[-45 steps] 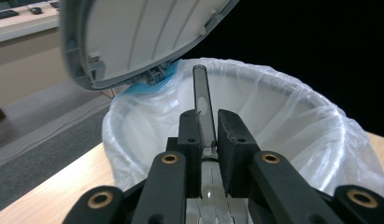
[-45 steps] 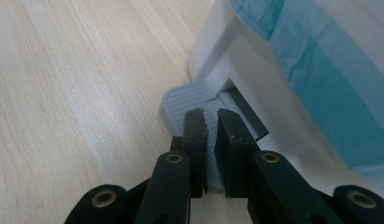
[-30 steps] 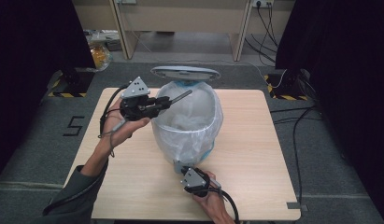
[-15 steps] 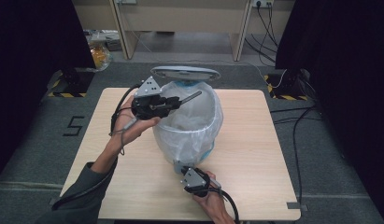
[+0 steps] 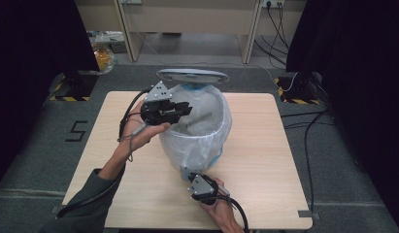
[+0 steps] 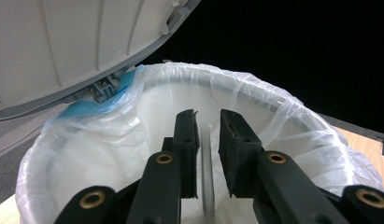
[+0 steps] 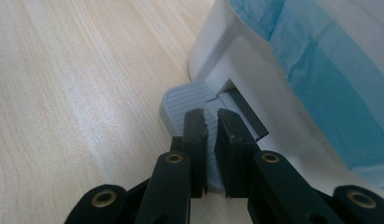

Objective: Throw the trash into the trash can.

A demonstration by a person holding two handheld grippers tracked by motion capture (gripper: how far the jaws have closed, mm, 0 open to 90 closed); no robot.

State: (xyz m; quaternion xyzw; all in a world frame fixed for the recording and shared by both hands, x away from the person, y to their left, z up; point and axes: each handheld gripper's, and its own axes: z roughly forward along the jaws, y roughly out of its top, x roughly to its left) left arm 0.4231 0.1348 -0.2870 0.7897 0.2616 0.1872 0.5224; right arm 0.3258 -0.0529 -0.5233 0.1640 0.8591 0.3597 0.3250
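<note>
Left claw (image 6: 208, 116), at the frame's centre above the lined bin (image 5: 207, 141), has just been opening a crack; a thin grey strip (image 6: 207, 182) stands between its jaws, and the pads seem clear of it, so the grip looks released. This reads as the drop-in step. Right claw (image 7: 208, 114), at the lower middle, is clenched and presses the pedal (image 7: 180, 100), propping the lid (image 5: 192, 76) up. Next, the left must widen and withdraw before the right lifts off the pedal.

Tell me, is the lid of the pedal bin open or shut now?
Open. The lid stands raised behind the bag-lined rim, and the right hand-held gripper presses down on the grey pedal.
</note>
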